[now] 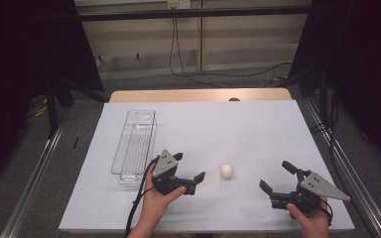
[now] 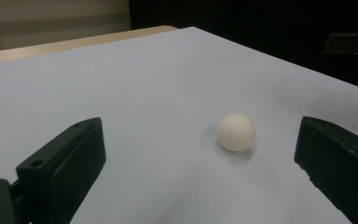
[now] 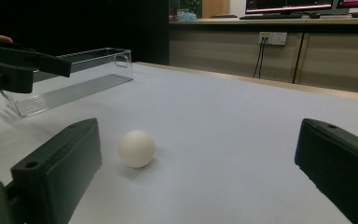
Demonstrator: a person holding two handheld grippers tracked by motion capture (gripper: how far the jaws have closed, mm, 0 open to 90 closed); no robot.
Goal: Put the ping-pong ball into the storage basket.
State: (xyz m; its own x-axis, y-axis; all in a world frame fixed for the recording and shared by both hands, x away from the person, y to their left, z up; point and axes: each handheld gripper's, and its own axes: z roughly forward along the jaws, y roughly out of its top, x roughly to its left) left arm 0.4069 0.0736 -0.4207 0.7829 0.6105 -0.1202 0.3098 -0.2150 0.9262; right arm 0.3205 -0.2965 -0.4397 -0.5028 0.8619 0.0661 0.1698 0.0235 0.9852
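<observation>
White-covered table [image 1: 258, 124]: clear tray [image 1: 135, 144] left, white ball [image 1: 226, 170] centre.

A clear, long rectangular plastic tray [image 1: 135, 144] with a ribbed floor lies on the left part of the worktop, its long side running away from the near edge. The worktop [image 1: 238, 124] is covered by a white sheet, with a light wooden strip [image 1: 198, 95] bare along the far edge. Beyond it, a black cable [image 1: 178, 59] hangs down a pale panelled wall from a white socket [image 1: 177, 4] and trails over the grey floor. Black curtains [image 1: 362, 59] stand at both sides. In the right gripper view, monitors [image 3: 289, 5] sit on a far desk.
</observation>
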